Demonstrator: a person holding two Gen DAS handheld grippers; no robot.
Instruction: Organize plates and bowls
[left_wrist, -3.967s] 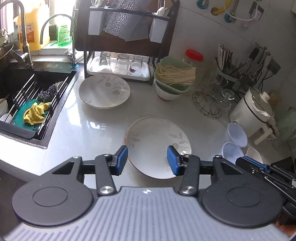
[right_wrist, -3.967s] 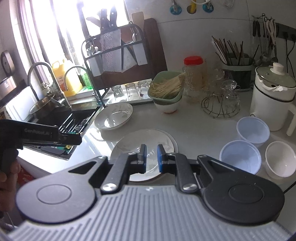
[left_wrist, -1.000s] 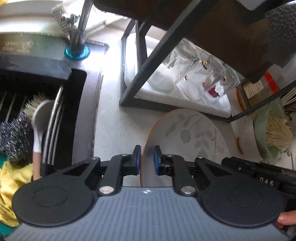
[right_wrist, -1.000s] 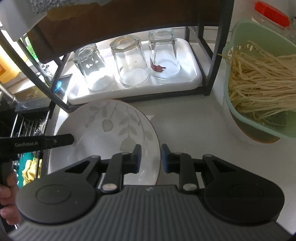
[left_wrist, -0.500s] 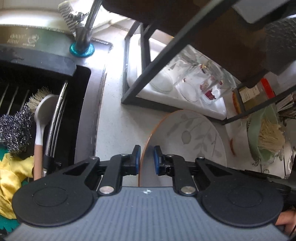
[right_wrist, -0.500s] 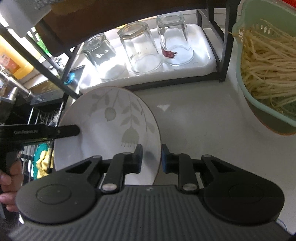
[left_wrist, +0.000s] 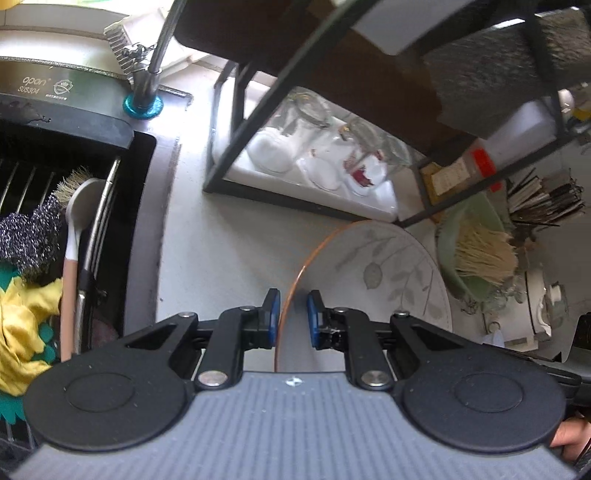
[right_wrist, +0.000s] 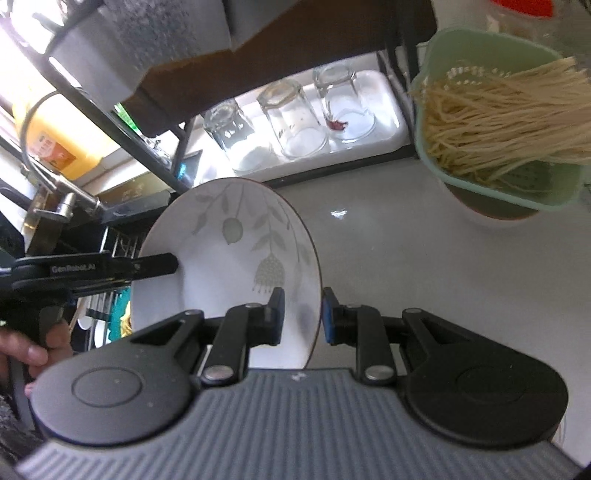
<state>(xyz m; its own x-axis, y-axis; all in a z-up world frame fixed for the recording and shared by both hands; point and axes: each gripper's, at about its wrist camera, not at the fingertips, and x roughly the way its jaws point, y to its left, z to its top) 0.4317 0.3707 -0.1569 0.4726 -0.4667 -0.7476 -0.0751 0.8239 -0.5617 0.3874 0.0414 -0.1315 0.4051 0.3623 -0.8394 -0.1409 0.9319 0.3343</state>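
Observation:
A white plate (left_wrist: 388, 273) with a grey leaf pattern and a thin brown rim is held off the grey counter, tilted up on edge. My left gripper (left_wrist: 291, 319) is shut on its rim, which runs between the blue pads. In the right wrist view the same plate (right_wrist: 229, 258) faces me, and my right gripper (right_wrist: 303, 315) is shut on its opposite rim. There the left gripper (right_wrist: 162, 264) reaches in from the left onto the plate, with a hand on its handle.
A black dish rack (left_wrist: 236, 122) stands just behind, with three upturned glasses (right_wrist: 291, 118) on a white tray. The sink (left_wrist: 74, 206) with a brush, steel wool and yellow cloth lies left. A green colander of noodles (right_wrist: 506, 110) sits right.
Both grippers have risen with the plate between them. The plate has lifted off the counter and tipped more upright, and the rack now sits farther off.

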